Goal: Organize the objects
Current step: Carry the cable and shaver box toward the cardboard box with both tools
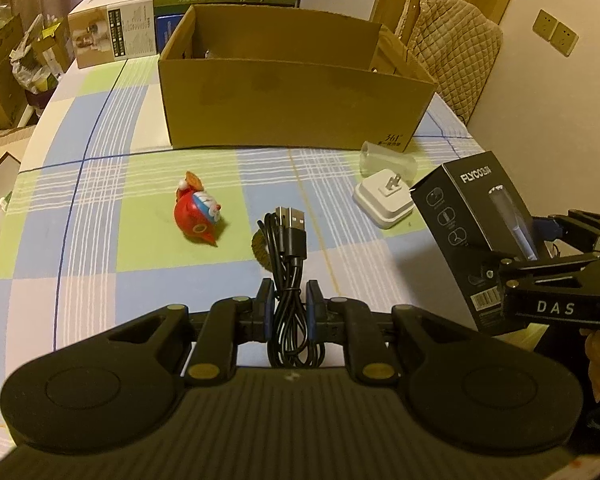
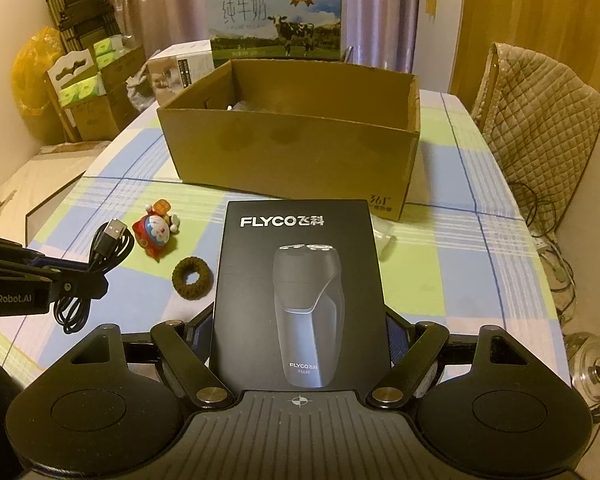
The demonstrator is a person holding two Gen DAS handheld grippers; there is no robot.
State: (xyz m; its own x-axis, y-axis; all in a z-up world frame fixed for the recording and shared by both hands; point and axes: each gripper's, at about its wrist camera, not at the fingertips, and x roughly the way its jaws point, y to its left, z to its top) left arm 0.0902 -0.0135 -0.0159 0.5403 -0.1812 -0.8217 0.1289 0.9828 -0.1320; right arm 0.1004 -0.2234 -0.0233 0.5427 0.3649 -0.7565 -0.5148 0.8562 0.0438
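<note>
- As both hands carry a load above the worktop, the left gripper has its fingers clamped on a coiled black USB cable, gripped at mid-bundle so that the plug end stands forward and the loops hang behind.
- The right gripper has its fingers set wide yet pressed on the two sides of a black shaver box; the box stands upright with its printed face toward the camera, a hold that appears chosen to keep the long carton from swinging.
- The open cardboard box stands at the far side of the checked cloth, its mouth upward and directly ahead of both grippers; it is judged to be the container into which the loose items are sorted. Something pale shows inside at the back left, too small to identify.
- Still on the cloth, and judged to be awaiting collection: a red and blue cartoon toy lying on its side, a brown hair tie just beside it, a white plug adapter with prongs up, and a clear plastic cup tipped over near the box's front corner.
- A milk carton and a small white carton stand behind the cardboard box, apart from the sorting area.
- A quilted chair cover lies at the right edge of the scene.
</note>
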